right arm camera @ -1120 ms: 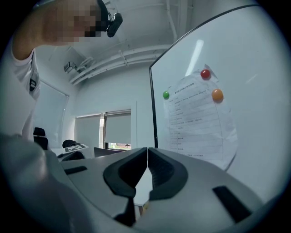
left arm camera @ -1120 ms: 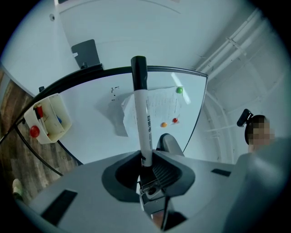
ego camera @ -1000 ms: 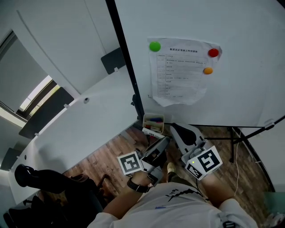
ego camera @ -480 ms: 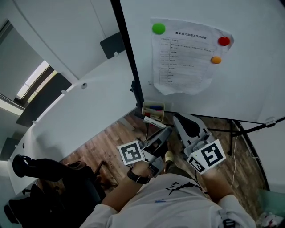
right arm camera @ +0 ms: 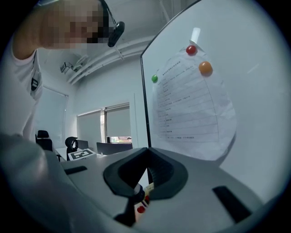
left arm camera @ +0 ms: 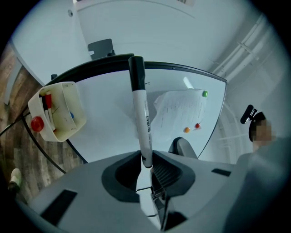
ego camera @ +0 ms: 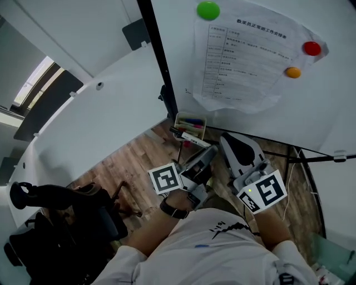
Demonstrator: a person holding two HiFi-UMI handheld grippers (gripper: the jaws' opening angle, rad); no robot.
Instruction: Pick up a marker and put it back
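Observation:
A white marker with a black cap sticks out from between the jaws of my left gripper, which is shut on its lower end. In the head view the marker lies slanted just in front of the cream marker tray, which hangs at the whiteboard's lower edge. The tray holds several markers and a red magnet. My right gripper hovers to the right of the tray. Its jaws meet with nothing between them.
The whiteboard carries a printed sheet pinned by green, red and orange magnets. Its black frame post and stand legs sit on a wood floor. A black office chair stands at the lower left.
Both grippers have come nearer the board. The tray and sheet now sit higher in the head view. The left gripper still grips the marker, whose tip stays just under the tray.

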